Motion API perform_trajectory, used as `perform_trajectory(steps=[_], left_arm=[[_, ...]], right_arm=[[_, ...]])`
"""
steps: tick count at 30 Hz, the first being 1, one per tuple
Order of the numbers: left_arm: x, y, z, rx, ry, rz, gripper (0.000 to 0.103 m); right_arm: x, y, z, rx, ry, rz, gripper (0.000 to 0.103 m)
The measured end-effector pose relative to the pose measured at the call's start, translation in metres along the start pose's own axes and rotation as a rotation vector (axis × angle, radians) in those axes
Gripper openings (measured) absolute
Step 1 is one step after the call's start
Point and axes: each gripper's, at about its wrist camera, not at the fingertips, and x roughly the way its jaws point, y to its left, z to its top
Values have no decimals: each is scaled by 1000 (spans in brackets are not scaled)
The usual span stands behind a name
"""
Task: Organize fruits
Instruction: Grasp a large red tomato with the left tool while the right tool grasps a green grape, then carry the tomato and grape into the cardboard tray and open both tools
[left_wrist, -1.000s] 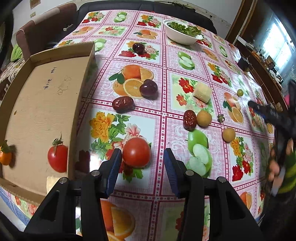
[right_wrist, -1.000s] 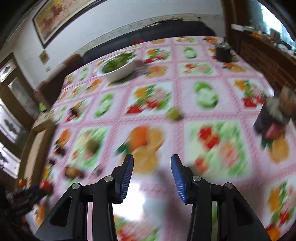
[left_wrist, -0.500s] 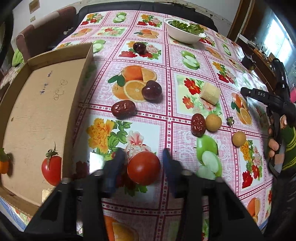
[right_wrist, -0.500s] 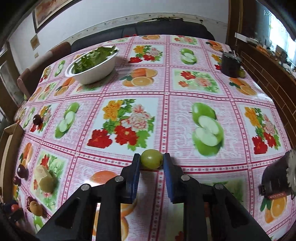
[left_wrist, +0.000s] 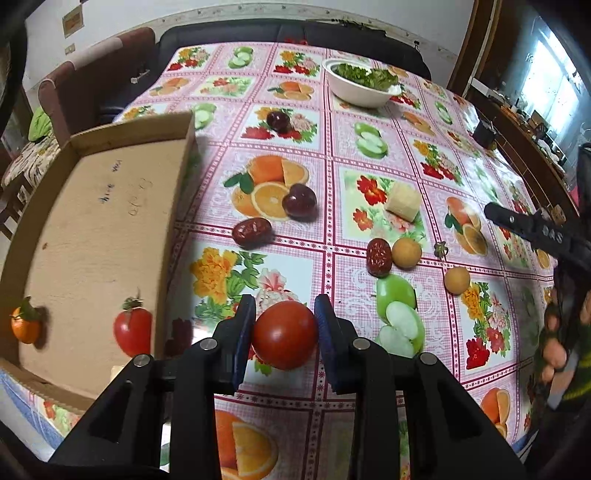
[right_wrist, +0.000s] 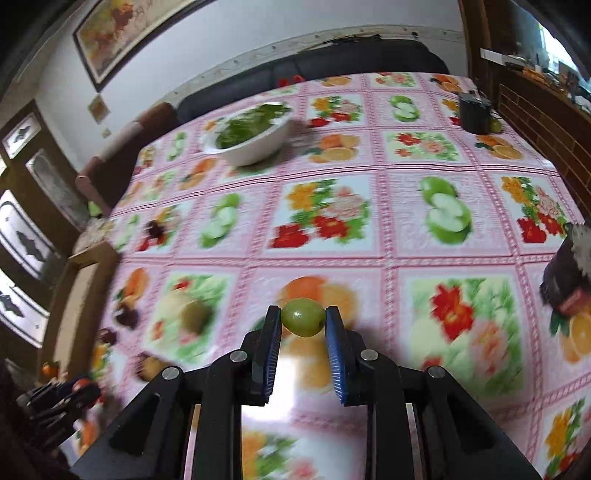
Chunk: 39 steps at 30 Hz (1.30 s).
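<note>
My left gripper (left_wrist: 284, 332) is shut on a red tomato (left_wrist: 285, 339), just right of the cardboard box (left_wrist: 92, 236). Inside the box lie another tomato (left_wrist: 133, 330) and a small orange fruit (left_wrist: 25, 326). Loose on the tablecloth are two red dates (left_wrist: 253, 232) (left_wrist: 378, 256), two dark plums (left_wrist: 299, 201) (left_wrist: 277, 120), two tan round fruits (left_wrist: 406, 252) (left_wrist: 457, 280) and a pale banana chunk (left_wrist: 403, 202). My right gripper (right_wrist: 303, 323) is shut on a small green fruit (right_wrist: 303, 322), held above the cloth. The right gripper's black body (left_wrist: 535, 232) shows at the left view's right edge.
A white bowl of greens (left_wrist: 360, 83) (right_wrist: 251, 136) stands at the far side of the table. A dark cup (right_wrist: 474, 112) sits at the far right, and a dark packet (right_wrist: 567, 277) at the right edge. Chairs and a dark sofa line the far edge.
The left jaws closed onto the tomato. The right gripper came to the green fruit, shut on it and lifted it off the cloth, swinging the view leftward.
</note>
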Motion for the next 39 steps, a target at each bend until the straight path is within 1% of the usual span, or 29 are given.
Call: perform_trajectory(steps=[6, 16, 28, 39], left_arm=[[-11, 9, -1, -13, -24, 12, 30], [-24, 29, 0, -48, -55, 36, 30], [-30, 65, -1, -106, -76, 67, 30], [-32, 98, -3, -162, -84, 93, 30]], right_arm=[[-11, 42, -14, -55, 6, 79, 25], [-5, 102, -33, -134, 58, 165, 25], [1, 169, -42, -235, 90, 237, 24], [12, 214, -43, -303, 107, 274, 24]])
